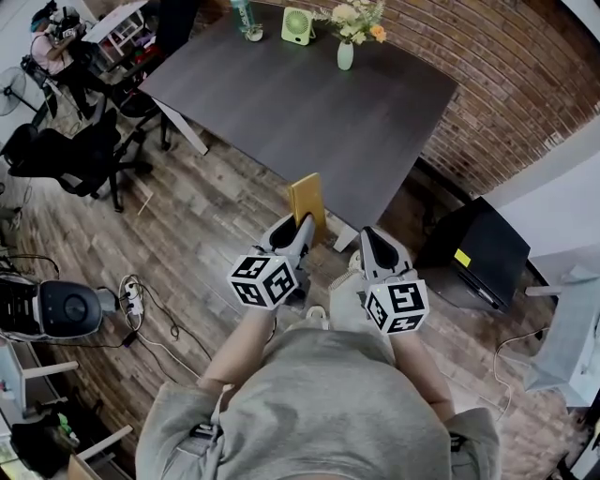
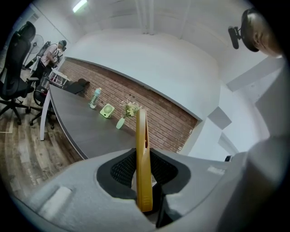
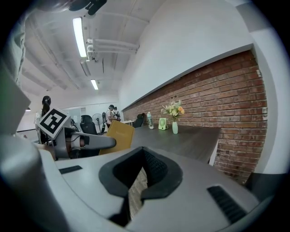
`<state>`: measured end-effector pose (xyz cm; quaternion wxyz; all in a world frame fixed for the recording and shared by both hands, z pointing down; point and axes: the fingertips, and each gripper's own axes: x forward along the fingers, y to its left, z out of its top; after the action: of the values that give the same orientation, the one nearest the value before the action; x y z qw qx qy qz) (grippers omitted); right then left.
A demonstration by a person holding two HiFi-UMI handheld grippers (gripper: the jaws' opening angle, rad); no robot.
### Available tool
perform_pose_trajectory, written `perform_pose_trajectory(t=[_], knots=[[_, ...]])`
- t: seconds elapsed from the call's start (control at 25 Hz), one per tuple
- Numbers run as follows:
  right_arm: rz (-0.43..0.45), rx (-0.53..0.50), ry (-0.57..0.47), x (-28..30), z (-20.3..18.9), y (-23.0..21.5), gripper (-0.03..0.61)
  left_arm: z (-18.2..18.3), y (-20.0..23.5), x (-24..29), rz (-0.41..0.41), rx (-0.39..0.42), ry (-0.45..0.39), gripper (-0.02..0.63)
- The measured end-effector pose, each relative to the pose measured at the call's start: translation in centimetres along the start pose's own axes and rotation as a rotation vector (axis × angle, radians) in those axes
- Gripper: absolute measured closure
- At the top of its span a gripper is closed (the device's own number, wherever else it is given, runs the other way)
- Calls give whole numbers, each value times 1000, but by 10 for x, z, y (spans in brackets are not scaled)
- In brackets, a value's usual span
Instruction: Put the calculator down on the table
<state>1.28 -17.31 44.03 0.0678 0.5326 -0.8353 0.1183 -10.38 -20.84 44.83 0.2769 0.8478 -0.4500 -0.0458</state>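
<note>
Left tongs (image 2: pixel 144 177) fill the bottom of their own view, jaws clamped on the lower end of the calculator (image 2: pixel 142 149). It stands upright and edge-on between the black pads, with most of its length poking out past the tips. Gripping the bottom end looks deliberate, since it leaves the free end clear to go down first and lie flat. Right tongs (image 3: pixel 137 179) have their jaws a little apart with nothing between them, only floor showing through the gap. They sit just beside the left tongs at lower centre of the head view, probably as a spare or steadying hand. In that view the calculator is just above centre, in the air over the wood floor (image 1: pixel 187 216). Its top overlaps the near edge of the dark tabletop (image 1: pixel 309 103), and I can't tell if it is over the tabletop yet. Judged as the carry-in step, with the put-down not yet done. The calculator looks like a thin, flat, mustard-yellow slab with rounded corners. Its edge shows a dark slot or seam in the left gripper view, and a plain broad face shows in the right gripper view. No keys or display are visible from any view. The tabletop is mostly bare near the person, so there is plenty of landing room. At its far end, at the top of the frame, stand a green fan (image 1: pixel 298 25), a vase with flowers (image 1: pixel 346 52) and a bottle (image 1: pixel 246 19), well apart from the tongs. A brick wall (image 1: pixel 506 84) is at upper right and office chairs (image 1: pixel 75 150) at upper left.
</note>
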Motion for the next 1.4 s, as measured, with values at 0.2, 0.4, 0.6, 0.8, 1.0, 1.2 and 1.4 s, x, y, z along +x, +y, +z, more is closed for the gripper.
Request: perform_pose_trajectory(t=[0.2,0.4,0.6,0.8,1.0,1.2,1.4], knots=[[9,5,16,22,1,-23,577,0,9,36,13,-8,21,525],[18,3,32,42,1,-42,577,-2,20,67,29,-20,43,525],[27,13,48,56,-1,-59,577,-8,28,93,44,-30,71,525],[41,16,60,71,-4,-72,577,-17,36,118,53,-30,104,525],[49,22,80,84,-10,-83,577,-25,42,142,59,-32,138,525],[48,30,88,91,-14,-92,577,-33,47,161,65,-33,167,525],[46,39,97,96,-19,-102,577,-40,53,179,76,-41,188,525]])
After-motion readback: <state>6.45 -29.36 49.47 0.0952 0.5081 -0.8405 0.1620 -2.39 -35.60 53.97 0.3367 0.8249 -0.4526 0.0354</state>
